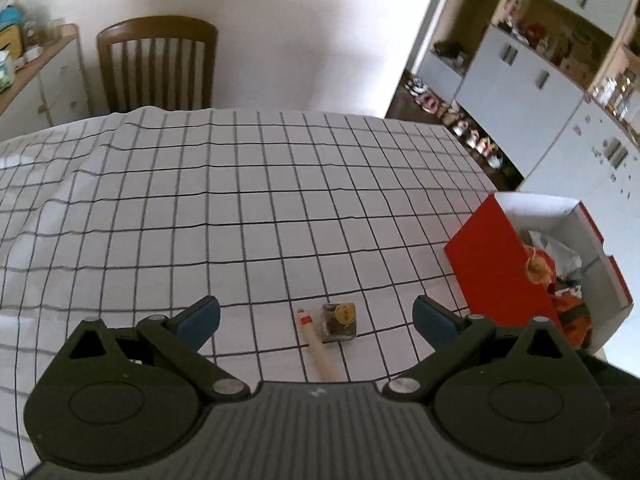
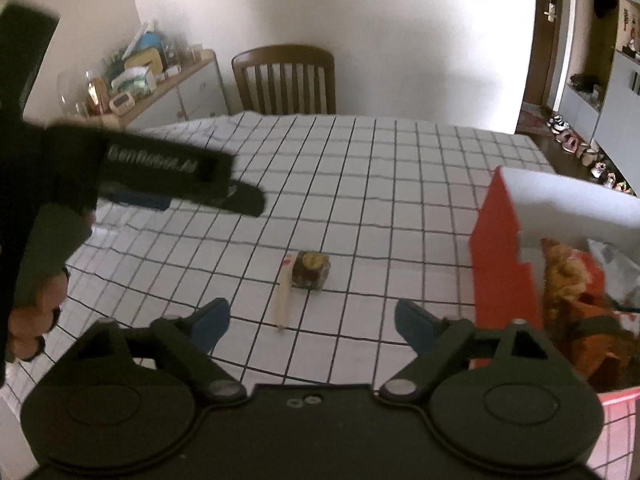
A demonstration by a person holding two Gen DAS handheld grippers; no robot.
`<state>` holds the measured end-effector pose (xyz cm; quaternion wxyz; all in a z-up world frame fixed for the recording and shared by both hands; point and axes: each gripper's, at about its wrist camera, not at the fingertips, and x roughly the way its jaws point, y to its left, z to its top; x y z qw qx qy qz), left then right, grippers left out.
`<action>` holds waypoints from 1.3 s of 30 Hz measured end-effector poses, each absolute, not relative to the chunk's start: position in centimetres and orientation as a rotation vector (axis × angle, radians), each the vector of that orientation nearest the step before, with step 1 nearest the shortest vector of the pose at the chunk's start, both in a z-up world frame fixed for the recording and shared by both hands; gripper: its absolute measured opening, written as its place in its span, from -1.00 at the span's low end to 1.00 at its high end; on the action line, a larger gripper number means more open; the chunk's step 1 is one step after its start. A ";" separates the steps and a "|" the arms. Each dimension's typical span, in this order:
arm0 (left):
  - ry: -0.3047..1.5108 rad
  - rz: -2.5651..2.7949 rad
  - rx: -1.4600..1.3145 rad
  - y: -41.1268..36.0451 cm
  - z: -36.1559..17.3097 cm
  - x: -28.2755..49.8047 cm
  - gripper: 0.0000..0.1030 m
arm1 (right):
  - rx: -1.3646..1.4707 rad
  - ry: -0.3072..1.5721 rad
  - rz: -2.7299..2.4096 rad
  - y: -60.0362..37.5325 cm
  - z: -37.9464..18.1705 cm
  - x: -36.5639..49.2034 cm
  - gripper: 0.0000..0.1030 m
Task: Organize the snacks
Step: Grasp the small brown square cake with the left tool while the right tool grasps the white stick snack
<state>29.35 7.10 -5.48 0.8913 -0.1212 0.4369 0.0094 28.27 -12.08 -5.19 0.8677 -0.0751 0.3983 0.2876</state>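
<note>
**Two snacks lay loose on the worktop**

While the left gripper (image 1: 316,318) hovered with jaws wide and empty, a brown wrapped snack (image 1: 339,321) lay touching a pale stick (image 1: 316,346) on the checked worktop (image 1: 240,208), the red box (image 1: 496,264) to the right.

From the right wrist, the right gripper (image 2: 312,322) also gaped, empty; the snack (image 2: 311,269) sat ahead, apart from the box (image 2: 502,268) of packets.

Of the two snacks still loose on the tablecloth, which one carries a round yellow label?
The dark square-wrapped snack, right of the long beige stick snack, which has only a small red band.
</note>
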 end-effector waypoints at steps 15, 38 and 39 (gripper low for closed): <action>1.109 -0.088 -0.160 4.8 -9.3 36.6 0.56 | -0.251 0.865 0.619 -6.8 -10.6 30.1 0.09; 1.251 -0.106 -0.140 3.3 -13.8 38.3 -0.42 | -0.314 0.855 0.647 -4.1 -13.5 30.9 -0.57; 1.250 -0.103 -0.146 3.4 -13.8 38.4 -0.42 | -0.316 0.854 0.647 -4.1 -13.5 30.9 -0.61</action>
